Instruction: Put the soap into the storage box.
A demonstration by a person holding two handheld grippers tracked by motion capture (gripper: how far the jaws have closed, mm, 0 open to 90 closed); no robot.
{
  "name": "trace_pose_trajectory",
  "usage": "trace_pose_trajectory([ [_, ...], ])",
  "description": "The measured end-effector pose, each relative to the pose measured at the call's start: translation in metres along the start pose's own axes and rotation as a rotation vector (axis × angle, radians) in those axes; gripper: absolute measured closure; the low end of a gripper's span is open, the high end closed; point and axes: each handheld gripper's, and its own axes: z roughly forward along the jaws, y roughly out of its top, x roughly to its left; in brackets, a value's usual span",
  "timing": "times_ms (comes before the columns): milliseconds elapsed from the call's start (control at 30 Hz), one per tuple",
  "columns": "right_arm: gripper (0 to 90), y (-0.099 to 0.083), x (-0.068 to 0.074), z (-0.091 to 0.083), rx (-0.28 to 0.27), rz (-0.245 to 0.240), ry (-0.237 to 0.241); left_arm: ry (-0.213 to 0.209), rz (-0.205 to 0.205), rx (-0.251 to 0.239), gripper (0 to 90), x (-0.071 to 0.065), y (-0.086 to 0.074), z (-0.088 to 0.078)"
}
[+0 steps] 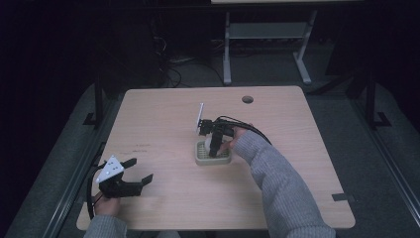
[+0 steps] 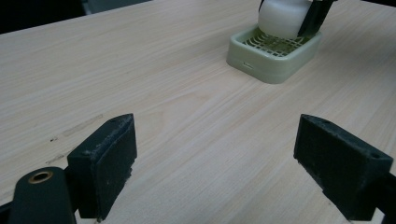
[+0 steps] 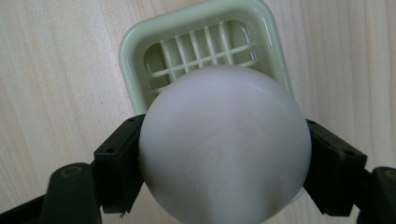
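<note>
Pale wood-grain table [image 1: 163,114] under me, dark room beyond it, with a round cable hole [image 1: 247,99] at the far edge. My landmark is the soap dish [image 1: 213,155], a light green plastic tray with rounded corners and a slatted grid floor, sitting near the middle of the table.

Well to the left of the dish and nearer to me, my left gripper [image 1: 132,172] rests low over bare wood. Its two black padded jaws are spread wide with nothing between them. In the left gripper view [image 2: 215,158] the dish [image 2: 273,56] lies far ahead and to the right.

Directly above the dish, my right gripper [image 1: 214,148] points straight down. In the right gripper view [image 3: 224,163] its jaws pinch a white soap bar [image 3: 224,158] from both sides. The bar is smooth, matte, rounded like a dome, with a faint embossed mark. In the left gripper view its lower edge [image 2: 282,18] appears at or just over the grid; I cannot tell whether it touches.

Risks, as I judge them: the bar is rounded and probably slick, so it could squirt from the flat pads if I squeeze unevenly. It sits toward the dish's near rim [image 3: 140,100], so releasing now might leave it perched on the rim, or tip the light dish.
</note>
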Motion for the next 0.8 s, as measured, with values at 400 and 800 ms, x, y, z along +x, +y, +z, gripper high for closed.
trace_pose_trajectory([
  [400,23.3,0.0023,0.002,0.008,0.005,-0.012,-0.003,0.001,-0.003,0.003,12.8,0.0002,0.0,0.0003],
  [800,23.3,0.0013,-0.0012,0.0091,-0.001,-0.002,0.005,0.005,-0.001,0.006,12.8,0.0002,0.0005,0.001],
])
